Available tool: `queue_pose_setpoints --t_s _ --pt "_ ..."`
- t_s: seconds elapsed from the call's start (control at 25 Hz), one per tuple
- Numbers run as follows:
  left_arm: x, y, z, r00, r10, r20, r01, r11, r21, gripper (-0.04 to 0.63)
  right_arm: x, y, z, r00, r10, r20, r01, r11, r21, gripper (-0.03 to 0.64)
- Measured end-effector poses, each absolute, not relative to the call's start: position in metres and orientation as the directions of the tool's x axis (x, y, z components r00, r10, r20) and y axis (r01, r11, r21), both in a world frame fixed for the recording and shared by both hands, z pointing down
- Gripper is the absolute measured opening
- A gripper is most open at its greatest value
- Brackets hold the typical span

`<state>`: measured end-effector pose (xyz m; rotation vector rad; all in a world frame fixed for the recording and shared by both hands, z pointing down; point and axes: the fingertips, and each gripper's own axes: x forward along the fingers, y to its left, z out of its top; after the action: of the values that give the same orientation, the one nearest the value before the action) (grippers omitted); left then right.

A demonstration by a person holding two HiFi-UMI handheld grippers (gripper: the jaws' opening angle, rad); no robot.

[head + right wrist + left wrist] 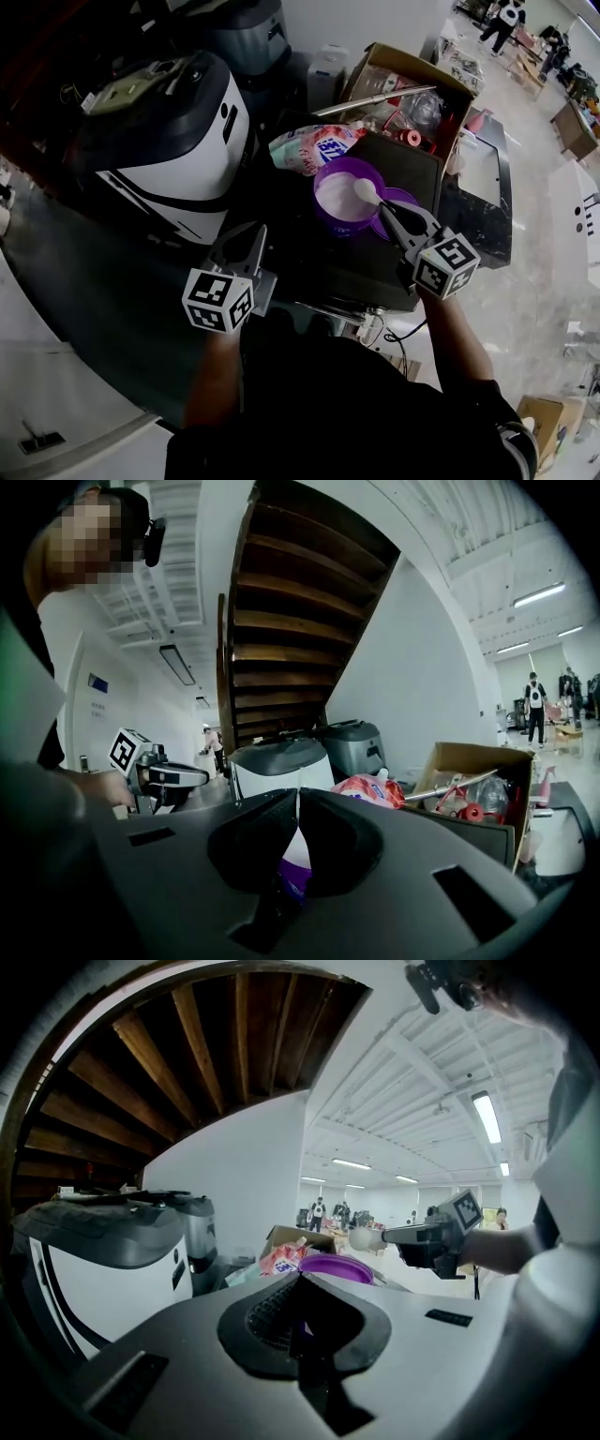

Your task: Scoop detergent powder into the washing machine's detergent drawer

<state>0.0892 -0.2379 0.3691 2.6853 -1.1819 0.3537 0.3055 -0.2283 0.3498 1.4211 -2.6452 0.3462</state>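
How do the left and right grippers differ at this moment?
The right gripper holds a white spoon; the left gripper holds nothing. The right gripper reaches over the purple bowl; the left gripper sits apart, to the bowl's left. Both have their jaws together.

The head view looks steeply down from above the person's arms, close over the left gripper (255,236) and the right gripper (392,214), with the purple bowl (339,199) just beyond them. Each gripper view sits low behind its own jaws and looks about level: the left one faces far and right across the bowl, and the right one faces far and left, and each shows the other gripper. All three views share the white appliance (173,141) on the left and the cardboard box (412,70) on the far right.
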Motion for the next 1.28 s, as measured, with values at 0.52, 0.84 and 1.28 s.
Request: queue_pose_setpoints --t_s 0.52,0.84,1.28 --pt "0.089 -0.264 0.382 0.711 -0.634 0.304 -0.684 -0.723 0.091 0.008 0.292 -0.266 0.378 -0.463 -0.787 0.408 -0.830 0.547 0.113 0.020" --pt "0.081 -0.268 0.393 0.721 -0.616 0.317 -0.673 -0.731 0.112 0.008 0.290 -0.287 0.402 -0.404 -0.743 0.533 -0.775 0.588 0.233 0.020" --pt "0.084 -0.267 0.400 0.737 -0.591 0.327 -0.654 -0.745 0.129 0.008 0.258 -0.293 0.418 -0.437 -0.599 0.671 -0.597 0.751 0.282 0.020"
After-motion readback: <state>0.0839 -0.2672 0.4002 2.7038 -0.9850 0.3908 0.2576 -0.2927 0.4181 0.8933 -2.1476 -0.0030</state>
